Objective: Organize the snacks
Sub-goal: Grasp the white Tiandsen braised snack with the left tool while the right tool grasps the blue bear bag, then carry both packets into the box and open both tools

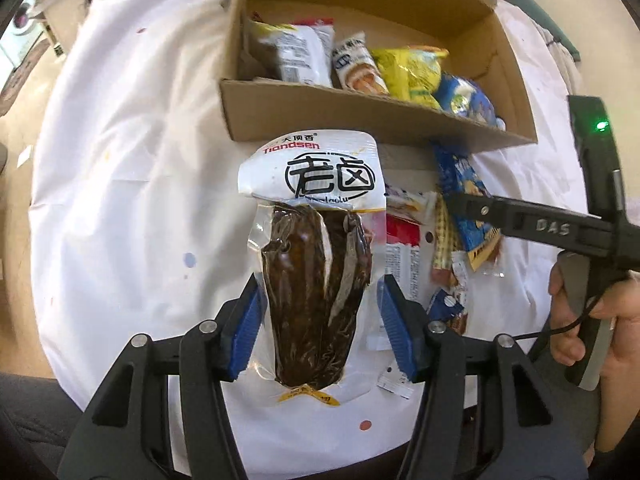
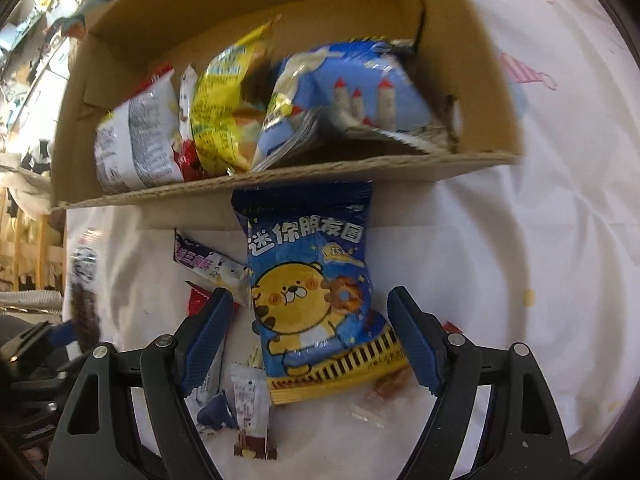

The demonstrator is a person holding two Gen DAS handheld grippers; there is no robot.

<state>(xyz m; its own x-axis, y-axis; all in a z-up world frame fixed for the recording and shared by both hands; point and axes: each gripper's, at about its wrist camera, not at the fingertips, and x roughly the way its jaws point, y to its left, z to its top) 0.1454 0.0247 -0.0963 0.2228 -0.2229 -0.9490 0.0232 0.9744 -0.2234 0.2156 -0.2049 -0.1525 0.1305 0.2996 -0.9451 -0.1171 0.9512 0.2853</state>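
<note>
A vacuum pack of dark braised food with a white label [image 1: 316, 264] lies on the white cloth between the open blue pads of my left gripper [image 1: 320, 320]. A blue snack bag with a yellow bear [image 2: 316, 300] lies between the open pads of my right gripper [image 2: 316, 340], its top against the cardboard box [image 2: 280, 188]. The box [image 1: 360, 112] holds a white pack [image 1: 300, 56], a yellow bag [image 1: 412, 72] and a blue bag [image 2: 352, 92]. The right gripper also shows in the left wrist view [image 1: 520, 220], over the loose snacks.
Several small loose snacks [image 1: 424, 240] lie on the cloth in front of the box, also seen in the right wrist view [image 2: 224, 272]. The round table's white cloth [image 1: 120, 160] drops off at the left. A hand holds the right gripper's handle [image 1: 588, 312].
</note>
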